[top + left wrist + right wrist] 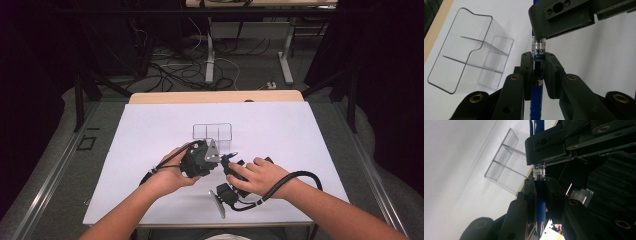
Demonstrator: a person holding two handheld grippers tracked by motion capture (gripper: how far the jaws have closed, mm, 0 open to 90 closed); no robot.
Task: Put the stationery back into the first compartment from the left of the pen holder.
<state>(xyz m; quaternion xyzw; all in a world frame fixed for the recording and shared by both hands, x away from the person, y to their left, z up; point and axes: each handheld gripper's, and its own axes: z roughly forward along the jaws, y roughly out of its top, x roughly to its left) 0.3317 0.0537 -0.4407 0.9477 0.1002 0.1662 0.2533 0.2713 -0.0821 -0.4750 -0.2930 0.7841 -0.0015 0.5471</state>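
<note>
With both the left gripper (538,65) and right gripper (539,185) fingers clamped on 1 blue pen (537,100), any uneven pull may twist it loose above the counter (150,150)

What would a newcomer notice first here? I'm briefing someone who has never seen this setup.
First, the blue pen with a clear printed band, clamped between both black tools at once near the middle of the white table: the left tool grips its barrel and the right tool grips it too. Just beyond them stands the clear plastic organiser with compartments, which looks empty.
</note>
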